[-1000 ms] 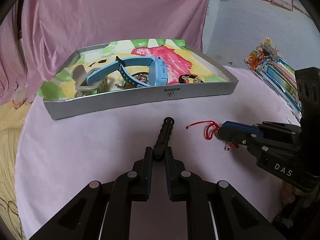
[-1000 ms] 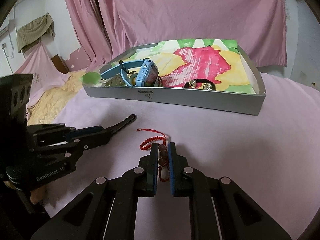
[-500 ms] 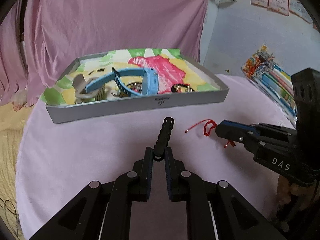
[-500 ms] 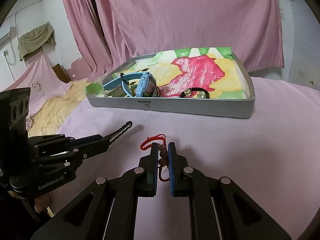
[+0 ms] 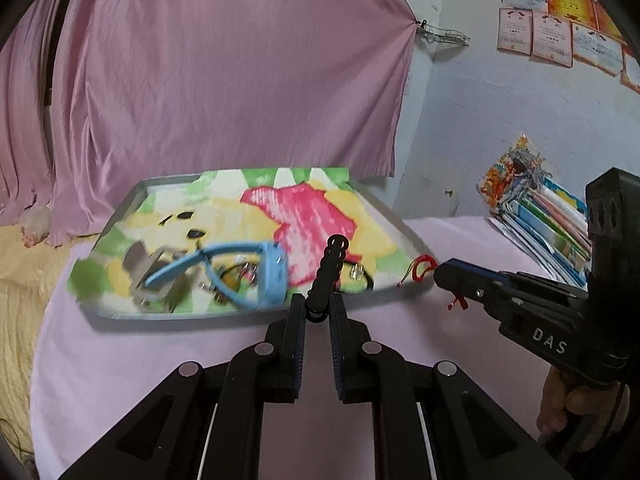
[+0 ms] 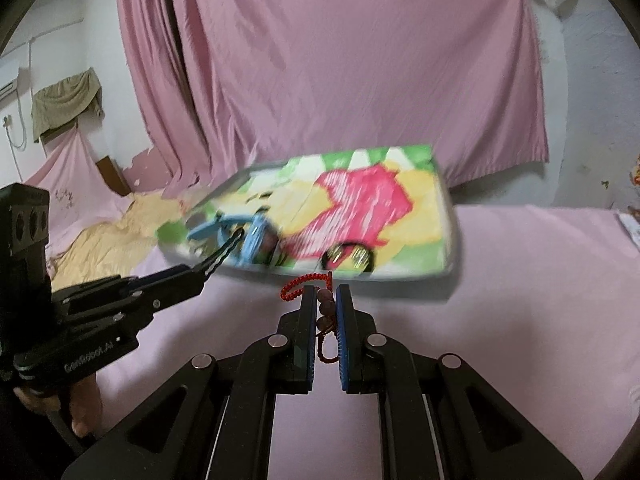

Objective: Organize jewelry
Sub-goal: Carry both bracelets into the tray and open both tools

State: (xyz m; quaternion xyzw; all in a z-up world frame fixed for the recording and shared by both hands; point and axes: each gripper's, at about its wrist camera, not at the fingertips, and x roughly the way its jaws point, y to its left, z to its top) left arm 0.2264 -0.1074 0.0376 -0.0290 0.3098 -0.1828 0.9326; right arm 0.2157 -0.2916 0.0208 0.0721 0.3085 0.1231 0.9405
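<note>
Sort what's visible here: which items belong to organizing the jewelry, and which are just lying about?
Job:
- black beaded bracelet, in left gripper
- red cord bracelet with brown beads, in right gripper
- grey tray with colourful liner
- blue strap watch in it

Lying about:
- stack of books
- pink backdrop sheet
- wall certificates

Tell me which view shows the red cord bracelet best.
The right wrist view: the red cord bracelet sits close up between the right hand-held gripper pads, beads visible. The left wrist view shows only a small red loop at that gripper's tip.
</note>
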